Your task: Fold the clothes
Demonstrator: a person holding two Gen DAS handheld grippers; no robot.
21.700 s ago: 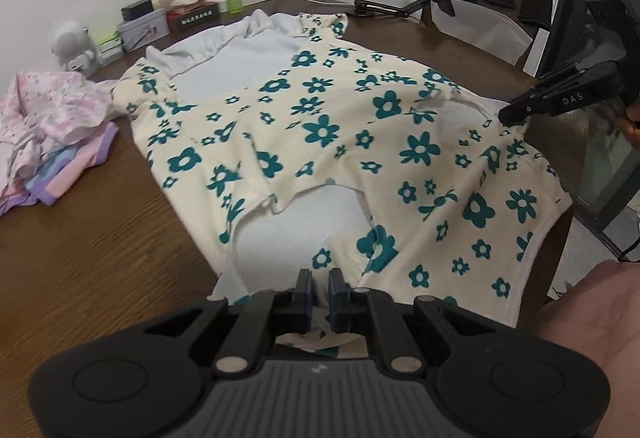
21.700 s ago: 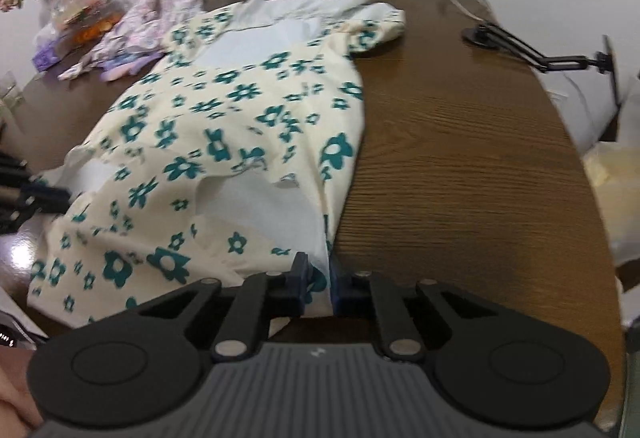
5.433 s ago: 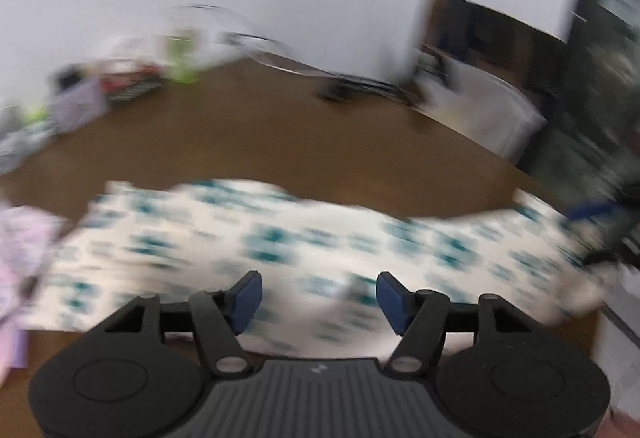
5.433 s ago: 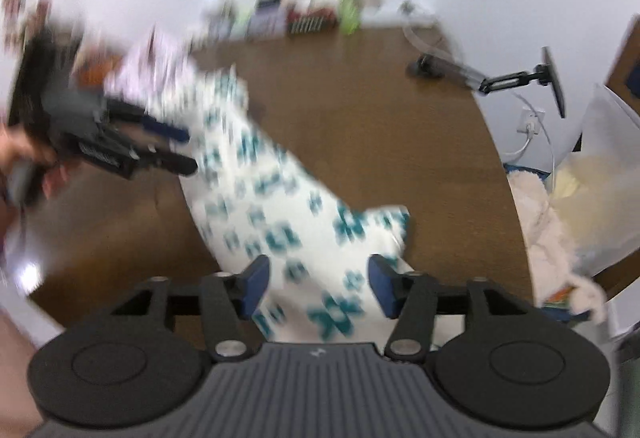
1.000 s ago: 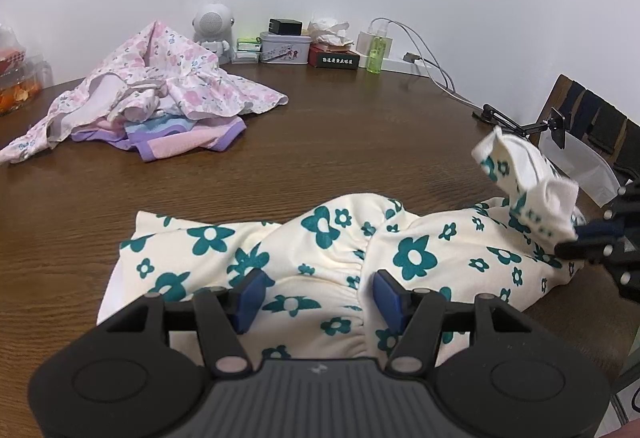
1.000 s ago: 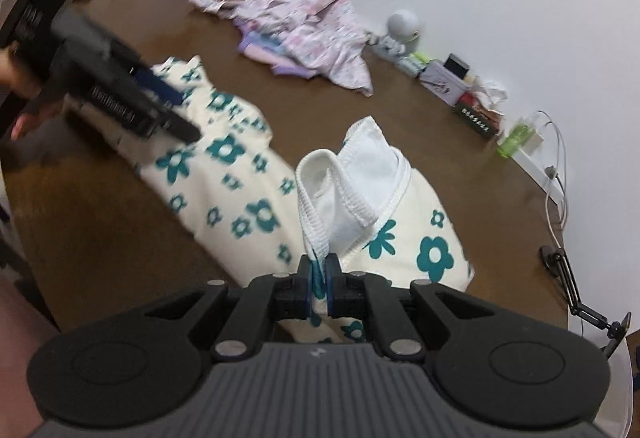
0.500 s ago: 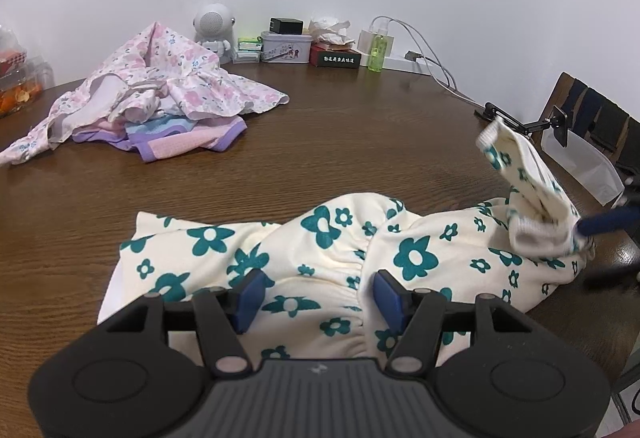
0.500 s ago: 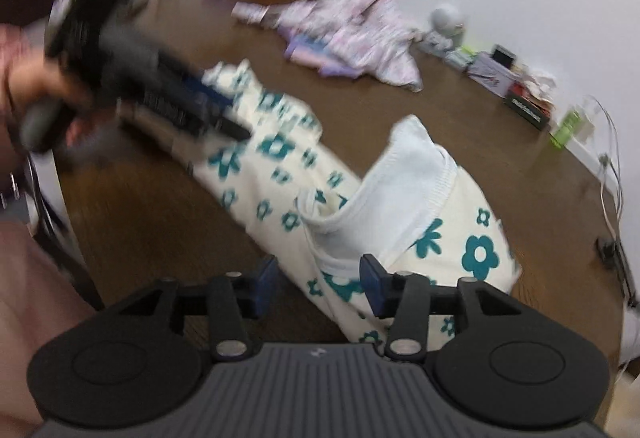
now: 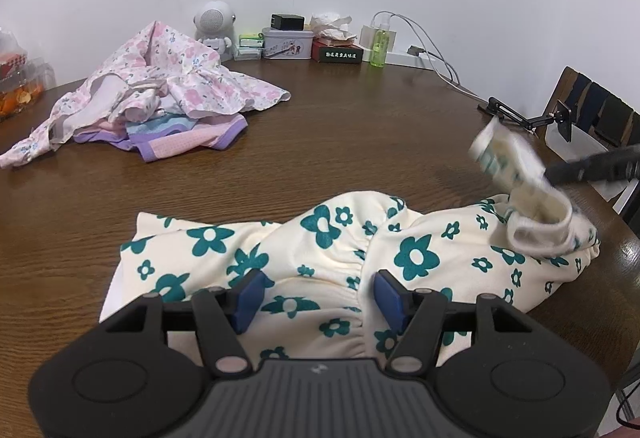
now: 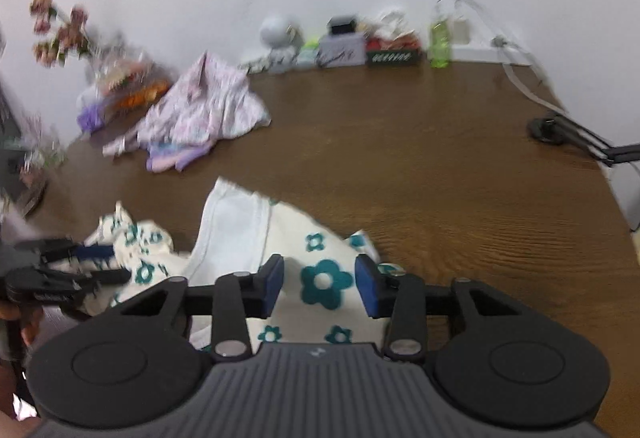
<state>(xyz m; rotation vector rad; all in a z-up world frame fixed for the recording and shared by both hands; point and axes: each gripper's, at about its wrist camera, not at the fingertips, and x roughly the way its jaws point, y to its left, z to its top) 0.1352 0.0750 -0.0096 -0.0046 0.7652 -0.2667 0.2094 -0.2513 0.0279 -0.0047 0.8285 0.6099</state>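
A cream garment with teal flowers [image 9: 352, 258] lies folded into a long band near the front of the brown table [image 9: 340, 142]. My left gripper [image 9: 316, 296] hovers open over its middle. At the band's right end a white-lined flap [image 9: 520, 174] is in the air, blurred, beside the dark fingers [image 9: 592, 166] of my right gripper. In the right wrist view the garment [image 10: 320, 278] lies under my right gripper [image 10: 320, 280], which is open with nothing between its pads. The left gripper [image 10: 92, 264] shows at the left edge there, open.
A pile of pink and purple clothes [image 9: 160, 106] lies at the back left. Small boxes, a white speaker [image 9: 214, 22], a green bottle [image 9: 378, 48] and cables line the wall. A black clamp arm [image 9: 520, 114] and a chair [image 9: 596, 110] stand at the right.
My right gripper has let go of the white-lined end of the garment and opened. It swung to face the far wall. The flap is dropping. The left gripper stayed put.
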